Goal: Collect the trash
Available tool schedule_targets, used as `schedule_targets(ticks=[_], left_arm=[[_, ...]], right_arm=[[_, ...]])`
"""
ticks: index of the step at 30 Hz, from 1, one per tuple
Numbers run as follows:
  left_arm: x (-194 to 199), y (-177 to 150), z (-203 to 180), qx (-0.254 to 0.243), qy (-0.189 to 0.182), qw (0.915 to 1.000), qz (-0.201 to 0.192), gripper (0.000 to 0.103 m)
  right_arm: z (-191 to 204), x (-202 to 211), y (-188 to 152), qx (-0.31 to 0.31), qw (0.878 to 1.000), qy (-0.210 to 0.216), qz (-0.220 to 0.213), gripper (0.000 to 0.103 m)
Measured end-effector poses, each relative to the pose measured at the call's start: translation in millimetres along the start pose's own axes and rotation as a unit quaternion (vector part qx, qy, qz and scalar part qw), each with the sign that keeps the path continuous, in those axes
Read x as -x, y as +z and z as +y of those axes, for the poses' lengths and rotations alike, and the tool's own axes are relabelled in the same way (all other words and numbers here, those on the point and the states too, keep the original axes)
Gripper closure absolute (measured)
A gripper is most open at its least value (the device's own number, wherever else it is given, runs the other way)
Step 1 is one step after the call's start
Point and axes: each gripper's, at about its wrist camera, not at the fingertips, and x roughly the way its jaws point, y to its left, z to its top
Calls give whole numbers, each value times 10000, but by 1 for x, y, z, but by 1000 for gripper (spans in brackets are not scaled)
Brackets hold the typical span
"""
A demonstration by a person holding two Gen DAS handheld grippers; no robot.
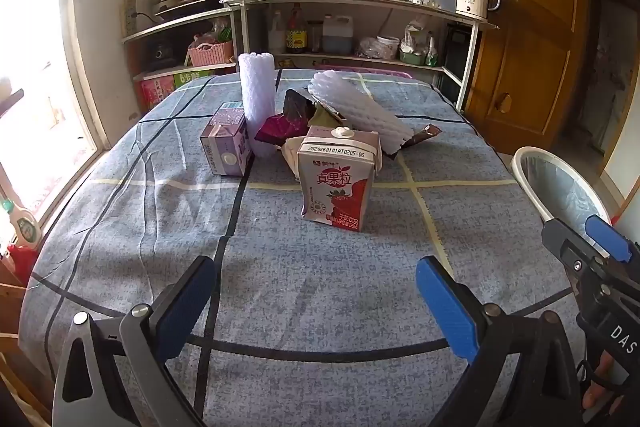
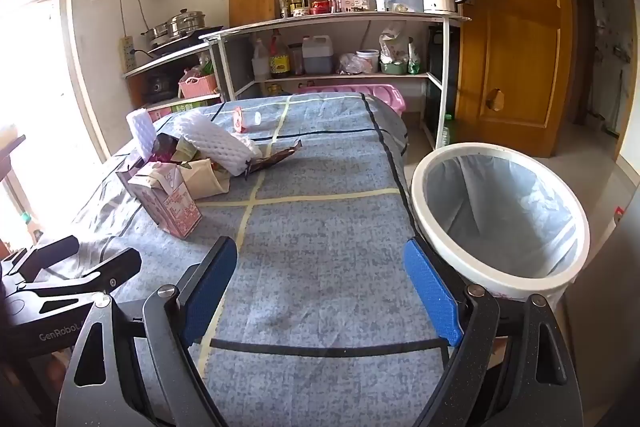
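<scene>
On the counter (image 1: 360, 287), spread with a blue-grey checked cloth, the trash lies heaped toward the far middle. Off the counter's right edge stands a white bin (image 2: 424, 211) lined with a clear bag. In the heap, two white foam fruit nets (image 1: 360, 111) rise above dark foil wrappers (image 1: 288, 119), with a pink strawberry milk carton (image 1: 338, 183) nearest and a purple carton (image 1: 226, 143) left of it. The left gripper (image 1: 316, 307) and the right gripper (image 2: 320, 291) both hover over bare cloth, jaws spread wide and released, grasping nothing.
</scene>
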Motion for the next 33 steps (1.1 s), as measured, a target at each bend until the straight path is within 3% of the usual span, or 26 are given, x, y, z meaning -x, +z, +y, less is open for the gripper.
schedule_targets(ticks=[33], left_arm=[[5, 2, 2, 46, 8, 10000, -51, 3]], right_arm=[[1, 2, 1, 12, 10000, 31, 6, 17]])
